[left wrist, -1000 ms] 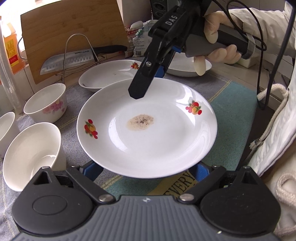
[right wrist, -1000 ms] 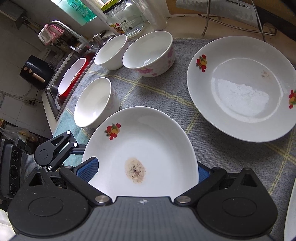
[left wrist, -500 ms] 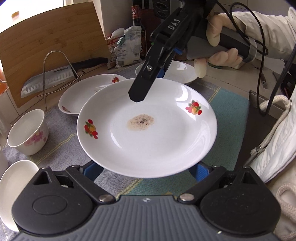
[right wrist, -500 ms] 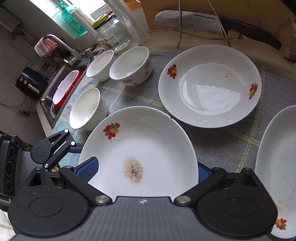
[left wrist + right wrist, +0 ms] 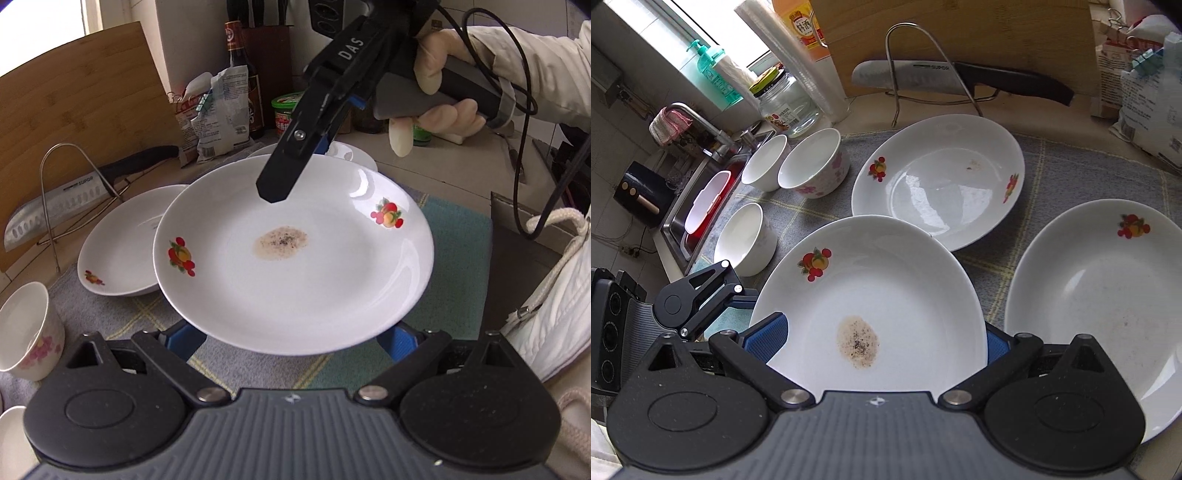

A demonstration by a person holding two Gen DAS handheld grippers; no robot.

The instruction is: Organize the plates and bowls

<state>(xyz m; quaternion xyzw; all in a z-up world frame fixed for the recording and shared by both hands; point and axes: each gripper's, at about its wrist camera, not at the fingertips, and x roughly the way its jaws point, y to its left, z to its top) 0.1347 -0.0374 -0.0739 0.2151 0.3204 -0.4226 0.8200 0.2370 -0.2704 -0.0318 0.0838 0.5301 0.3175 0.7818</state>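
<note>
While both devices carry it above the tabletop (image 5: 1056, 162), the stained plate (image 5: 295, 266) with fruit decals and a brown speckled patch at its centre sits clear of the grey checked cloth (image 5: 990, 266). At its near edge, the left hand-held gripper (image 5: 291, 338) grasps it between blue pads, jaws wide around the rim. On its far edge, the right hand-held gripper (image 5: 875, 343), held by a gloved hand (image 5: 443, 92), likewise clamps the rim between blue pads in its own view. Just beyond on the left lies a second plate (image 5: 938, 181), partly overlapped in the left wrist view; a third plate (image 5: 1100, 302) rests to the right. Three bowls (image 5: 812, 166) stand far left, near the sink (image 5: 701, 195). A knife (image 5: 960, 79) leans on a wire rack before a wooden board (image 5: 74, 122).
</note>
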